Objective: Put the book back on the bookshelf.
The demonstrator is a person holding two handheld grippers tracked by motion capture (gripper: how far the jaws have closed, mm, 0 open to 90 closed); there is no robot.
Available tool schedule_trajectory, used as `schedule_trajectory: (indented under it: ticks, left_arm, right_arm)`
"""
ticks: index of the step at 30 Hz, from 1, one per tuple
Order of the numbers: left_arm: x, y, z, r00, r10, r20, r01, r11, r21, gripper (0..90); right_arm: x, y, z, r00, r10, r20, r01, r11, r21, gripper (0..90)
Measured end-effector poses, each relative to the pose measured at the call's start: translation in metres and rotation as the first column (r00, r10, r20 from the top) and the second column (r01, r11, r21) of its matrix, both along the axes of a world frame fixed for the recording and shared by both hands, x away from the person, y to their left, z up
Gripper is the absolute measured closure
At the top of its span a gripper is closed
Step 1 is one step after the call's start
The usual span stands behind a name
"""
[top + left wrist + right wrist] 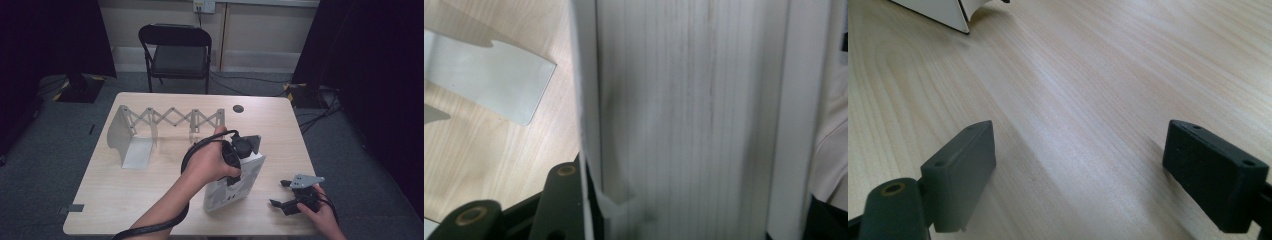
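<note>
- At the far left of the table point(100, 185) I see the white expanding rack point(150, 125), its scissor lattice stretched along the back and a flat end plate lying on the wood; it stands well apart from my grippers.
- A dark round spot point(238, 108) sits near the table's back edge, clear of everything.
- My left gripper point(239, 150) is mid-table, jaws clamped on the top edge of a thick white book point(235, 187). The book stands tilted on the wood, just right of the rack's end.
- In the left gripper view the book's page edges point(684, 120) fill the space between the jaws, and the rack's plate point(489, 80) lies beyond on the left.
- My right gripper point(287, 195) rests near the front right corner, jaws wide apart with bare wood between them, close beside the book but not touching.
- In the right gripper view the book's corner point(943, 12) shows ahead.
- A black folding chair point(177, 52) stands behind the table.
</note>
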State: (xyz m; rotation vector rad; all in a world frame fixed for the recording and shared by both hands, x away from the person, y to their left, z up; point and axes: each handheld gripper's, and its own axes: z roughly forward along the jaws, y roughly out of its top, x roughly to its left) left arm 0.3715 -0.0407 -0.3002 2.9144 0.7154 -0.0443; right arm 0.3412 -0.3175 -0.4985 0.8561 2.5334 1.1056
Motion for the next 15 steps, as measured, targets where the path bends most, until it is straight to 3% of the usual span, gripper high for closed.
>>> schedule_trajectory:
  ticks: [5,10,15]
  left_arm:
    - [-0.002,0.003,0.003,1.0,0.0,0.01,0.0,1.0,0.002,53.0]
    - [-0.001,0.008,0.003,0.9997,0.019,-0.014,-0.019,0.9998,0.003,53.0]
    - [-0.001,0.012,0.005,0.9996,0.026,-0.014,-0.026,0.9996,0.008,53.0]
  right_arm:
    - [0.0,0.0,0.0,1.0,0.0,0.0,0.0,1.0,0.0,13.0]
    - [0.0,0.0,0.0,1.0,0.002,0.002,-0.002,1.0,0.0,13.0]
    - [0.0,0.0,0.0,1.0,0.0,0.001,0.0,1.0,-0.001,13.0]
